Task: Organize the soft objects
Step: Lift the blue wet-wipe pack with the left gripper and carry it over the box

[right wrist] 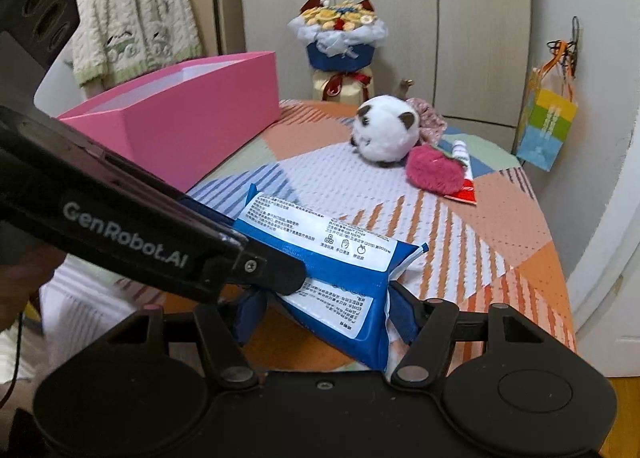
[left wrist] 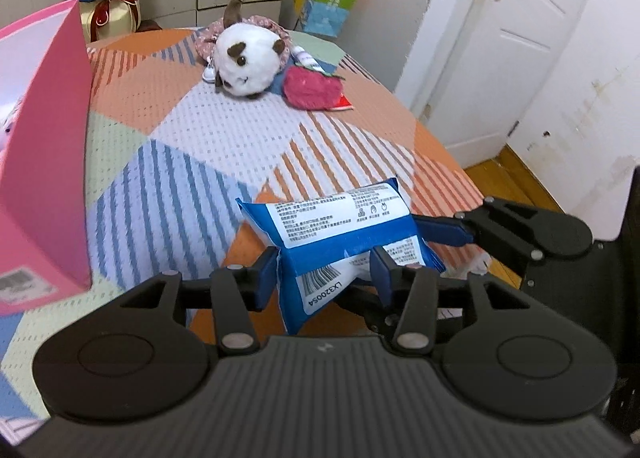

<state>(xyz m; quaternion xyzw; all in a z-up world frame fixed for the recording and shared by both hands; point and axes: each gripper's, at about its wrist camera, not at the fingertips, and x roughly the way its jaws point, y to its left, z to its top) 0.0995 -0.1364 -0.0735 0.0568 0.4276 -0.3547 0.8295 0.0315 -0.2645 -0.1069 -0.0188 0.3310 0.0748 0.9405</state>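
A blue and white pack of wipes [left wrist: 340, 226] [right wrist: 320, 242] hangs just above the patterned tablecloth at the table's near edge. My left gripper [left wrist: 324, 258] has the pack's near end between its blue pads, which touch both sides and crease it. In the right wrist view one of the left gripper's fingers [right wrist: 280, 274] lies across the pack from the left. My right gripper [right wrist: 326, 302] straddles the pack's other end, its right pad against the crimped edge. One of the right gripper's fingers [left wrist: 440, 230] reaches the pack from the right. A white and brown plush toy [left wrist: 248, 58] [right wrist: 384, 130] and a pink fluffy item [left wrist: 312, 88] [right wrist: 434, 170] lie at the far side.
An open pink box [left wrist: 44, 162] [right wrist: 192, 118] stands on the table's left side. A small tube [right wrist: 460, 150] and a red packet [right wrist: 464, 190] lie by the pink item. A bouquet [right wrist: 340, 38] stands behind the table, and a colourful bag [right wrist: 548, 122] hangs on the wall. A white door [left wrist: 500, 38] is at the right.
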